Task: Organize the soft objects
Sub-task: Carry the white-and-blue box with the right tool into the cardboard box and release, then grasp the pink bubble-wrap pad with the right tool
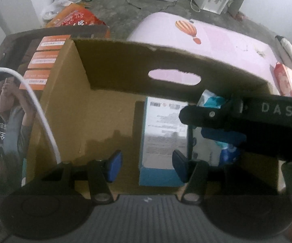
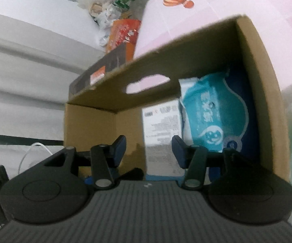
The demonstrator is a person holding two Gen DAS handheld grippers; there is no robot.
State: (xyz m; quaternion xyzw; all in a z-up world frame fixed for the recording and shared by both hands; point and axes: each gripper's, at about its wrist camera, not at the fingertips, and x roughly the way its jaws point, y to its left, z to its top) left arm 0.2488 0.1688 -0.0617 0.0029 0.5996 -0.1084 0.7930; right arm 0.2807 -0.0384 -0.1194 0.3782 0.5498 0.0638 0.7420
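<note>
An open brown corrugated cardboard box [image 2: 186,60] with an oval hand-hole in its far wall is being faced by both tools, and the task's soft things are being kept inside it, toward its right end. In the right wrist view, a soft teal-and-white plastic wipes pack [image 2: 210,113] is being seen leaning against the box's right wall, with its long axis running away from the camera toward the far wall. Just to its left, and touching it as far as can be told, a white-and-blue rectangular packet with a printed label [image 2: 162,133] is lying flat on the box floor, its long axis also pointing toward the far wall.

The right gripper [image 2: 149,149] is being held released, its blue pads spread apart with nothing between them, above the near edge of the box; the labelled packet is lying straight ahead and the wipes pack ahead and to the right. The left gripper [image 1: 147,166] is likewise being held wide and unloaded, and the labelled packet [image 1: 164,133] is sitting directly ahead of its right pad.

In the left view the right tool's black arm is being seen reaching across the box's right end, so the wipes pack [image 1: 212,100] is judged nearer to the right gripper. The left half of the box floor is being left bare.
</note>
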